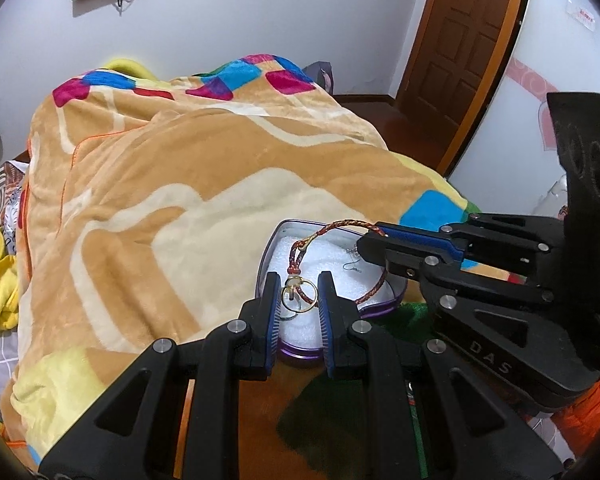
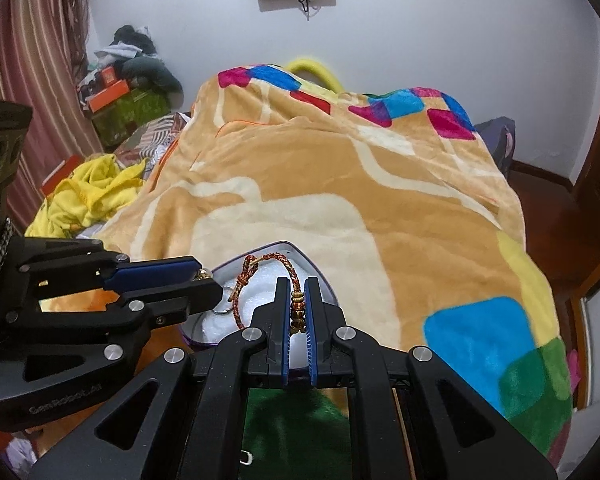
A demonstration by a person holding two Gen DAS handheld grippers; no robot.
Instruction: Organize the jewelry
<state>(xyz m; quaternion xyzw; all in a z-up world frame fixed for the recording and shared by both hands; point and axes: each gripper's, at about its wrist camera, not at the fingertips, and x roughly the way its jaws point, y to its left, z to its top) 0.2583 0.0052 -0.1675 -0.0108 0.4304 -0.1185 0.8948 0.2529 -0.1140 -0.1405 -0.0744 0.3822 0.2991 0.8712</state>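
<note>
A purple heart-shaped tin point(image 1: 376, 309) with white padding sits on the blanket; it also shows in the right wrist view point(image 2: 324, 266). A red-and-gold braided bracelet point(image 1: 342, 227) hangs over it. My right gripper point(image 2: 298, 286) is shut on the bracelet's beaded part point(image 2: 297, 307); it shows from the side in the left wrist view point(image 1: 364, 246). My left gripper point(image 1: 299, 280) stands open over the tin, with gold rings point(image 1: 298, 295) and the bracelet's knot between its fingers. Small earrings point(image 1: 350, 266) lie on the padding.
An orange and cream fleece blanket point(image 1: 180, 168) covers the bed. Yellow clothes point(image 2: 92, 196) and boxes point(image 2: 120, 108) lie at the far left. A brown wooden door point(image 1: 464, 48) stands at the right. A green patch point(image 2: 292, 428) lies under the grippers.
</note>
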